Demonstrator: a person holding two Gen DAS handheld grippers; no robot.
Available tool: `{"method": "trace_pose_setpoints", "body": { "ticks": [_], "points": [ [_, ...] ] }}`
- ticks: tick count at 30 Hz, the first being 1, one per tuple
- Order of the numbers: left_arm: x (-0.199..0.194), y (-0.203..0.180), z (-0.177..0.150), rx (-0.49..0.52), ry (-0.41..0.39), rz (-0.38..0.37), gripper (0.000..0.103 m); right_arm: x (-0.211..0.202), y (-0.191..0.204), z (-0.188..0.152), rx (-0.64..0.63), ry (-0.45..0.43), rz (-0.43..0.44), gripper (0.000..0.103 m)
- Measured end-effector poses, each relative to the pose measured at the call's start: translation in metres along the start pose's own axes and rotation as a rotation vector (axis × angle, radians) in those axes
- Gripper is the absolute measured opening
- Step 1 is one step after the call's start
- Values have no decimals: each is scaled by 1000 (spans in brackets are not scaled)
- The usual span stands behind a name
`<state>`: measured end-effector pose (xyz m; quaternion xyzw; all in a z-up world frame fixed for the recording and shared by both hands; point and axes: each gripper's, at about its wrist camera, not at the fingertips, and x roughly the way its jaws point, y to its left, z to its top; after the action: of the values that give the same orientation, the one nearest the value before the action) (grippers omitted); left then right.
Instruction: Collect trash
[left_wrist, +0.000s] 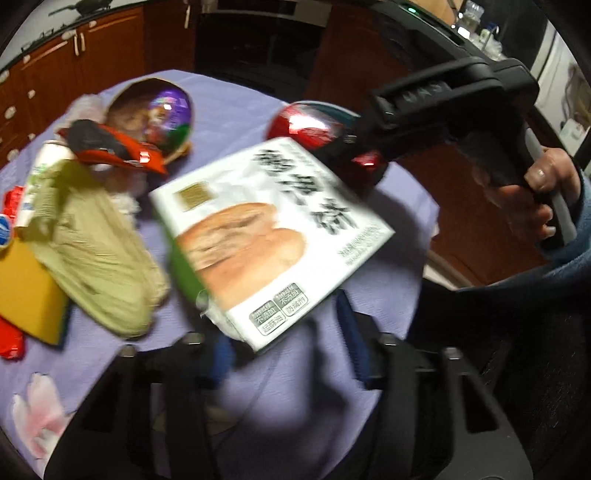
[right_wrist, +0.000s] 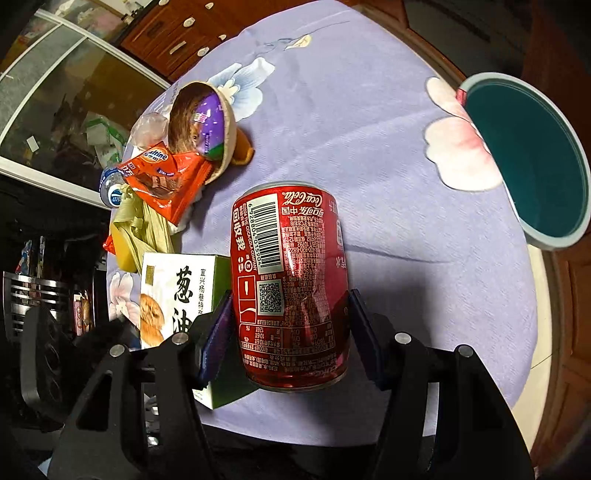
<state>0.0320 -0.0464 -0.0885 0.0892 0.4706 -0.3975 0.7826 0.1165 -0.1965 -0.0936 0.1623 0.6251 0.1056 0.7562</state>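
My left gripper is shut on the lower corner of a white pastry box with black lettering, holding it tilted over the lilac tablecloth. The same box shows beside the can in the right wrist view. My right gripper is shut on a dented red cola can, one blue pad against each side. In the left wrist view the can hangs past the box, with a hand on the right gripper's handle. A teal bin stands open beyond the table's right edge.
Left of the box lies a heap of trash: a paper bowl with a purple wrapper, an orange snack wrapper, a crumpled pale green bag, a yellow packet and a plastic bottle. Wooden cabinets stand behind the round table.
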Motion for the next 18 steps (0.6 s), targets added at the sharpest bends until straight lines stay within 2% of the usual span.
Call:
{"method": "trace_pose_setpoints", "body": {
  "ticks": [2,5,10,13,18],
  "points": [
    [1,-1,1,-28,-14,-8,17,-2,0,1,1,-3,0,58],
    [-6,0,10,-76,-57,0,6,-13,-8,1,11,-32,-16,58],
    [-29,2,42,-121,-140,6,4,-38,-36,5,67,-106,-8,58],
    [-31,0,66,-146,-145,11,3,-55,-60,6,111,-156,-5,58],
    [-28,-16,118,-121,-147,5,3,-93,-117,9,217,-269,-15,58]
  ]
}}
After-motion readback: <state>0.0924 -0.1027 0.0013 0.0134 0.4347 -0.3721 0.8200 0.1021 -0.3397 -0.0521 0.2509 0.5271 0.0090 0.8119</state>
